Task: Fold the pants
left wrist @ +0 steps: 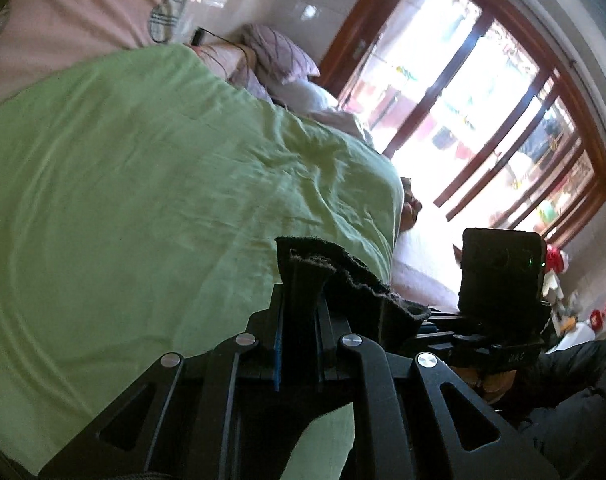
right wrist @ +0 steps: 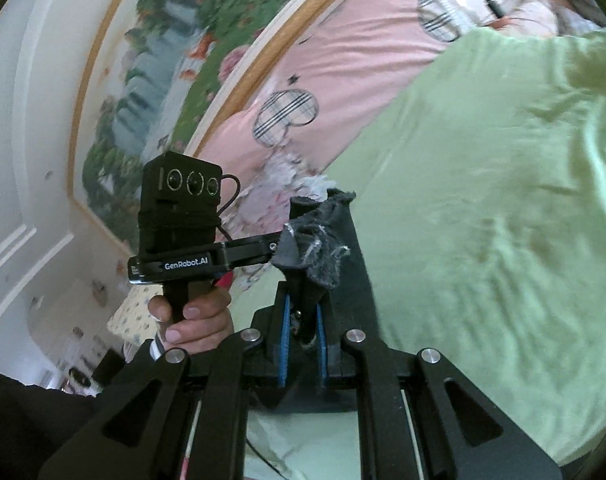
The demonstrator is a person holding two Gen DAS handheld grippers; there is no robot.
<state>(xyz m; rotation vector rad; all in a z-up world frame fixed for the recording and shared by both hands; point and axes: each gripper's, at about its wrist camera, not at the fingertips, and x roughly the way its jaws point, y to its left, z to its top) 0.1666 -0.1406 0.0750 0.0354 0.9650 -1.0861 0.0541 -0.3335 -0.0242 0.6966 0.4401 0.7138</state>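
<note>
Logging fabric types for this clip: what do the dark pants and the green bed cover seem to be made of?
Dark pants: likely denim, matte, with a frayed whitish raw edge. Green bed cover: thin woven cloth, probably cotton, matte and finely creased.

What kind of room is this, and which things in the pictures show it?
Most likely a home bedroom. A bed with a green sheet fills both views, pillows lie at its far end, and a framed painting hangs on the wall beside a pink cover.

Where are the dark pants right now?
The dark frayed-edge pants are pinched in both the left hand-held gripper and right hand-held gripper, lifted above the light green bedsheet.
</note>
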